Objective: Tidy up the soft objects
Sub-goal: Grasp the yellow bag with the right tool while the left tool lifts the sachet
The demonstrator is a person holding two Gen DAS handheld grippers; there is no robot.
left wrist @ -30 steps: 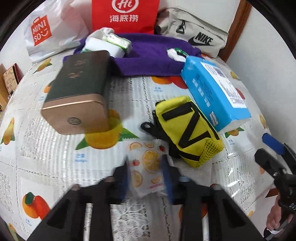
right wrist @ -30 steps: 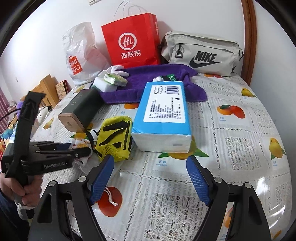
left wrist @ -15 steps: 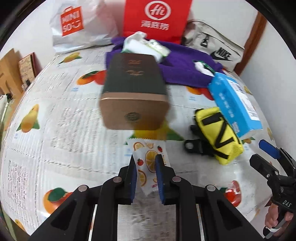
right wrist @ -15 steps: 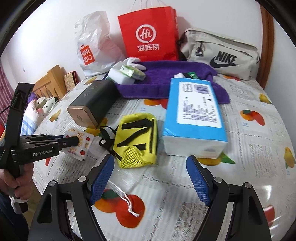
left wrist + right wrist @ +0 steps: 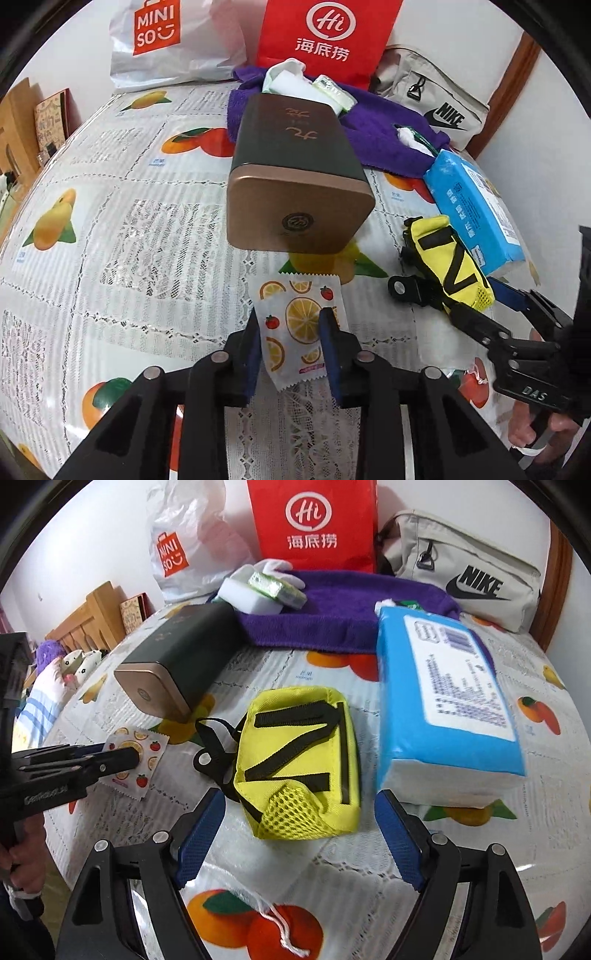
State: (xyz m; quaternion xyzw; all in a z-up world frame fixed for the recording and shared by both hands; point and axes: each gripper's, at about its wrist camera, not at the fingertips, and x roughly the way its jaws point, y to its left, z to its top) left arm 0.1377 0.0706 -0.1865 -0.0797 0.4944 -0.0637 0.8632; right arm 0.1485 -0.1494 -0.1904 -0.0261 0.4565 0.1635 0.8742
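Note:
My left gripper [image 5: 290, 326] is shut on a small white fruit-print packet [image 5: 295, 317] and holds it just above the tablecloth in front of the dark green tin with a bronze end [image 5: 295, 184]. The packet also shows in the right wrist view [image 5: 147, 755], pinched by the left gripper [image 5: 129, 757]. My right gripper [image 5: 299, 812] is open and empty, its fingers either side of the near end of the yellow pouch with black straps [image 5: 299, 753]. The blue tissue pack [image 5: 447, 701] lies right of the pouch.
A purple towel [image 5: 351, 616] at the back holds a white sponge [image 5: 247, 594] and a green packet [image 5: 277, 587]. Behind stand a red Hi paper bag [image 5: 314, 520], a white Miniso bag [image 5: 177, 550] and a beige Nike bag [image 5: 465, 572]. The table's edge is near on the left.
My left gripper closed on the fruit-print packet and lifted it, swinging left in front of the tin. My right gripper moved forward to the yellow pouch, still open.

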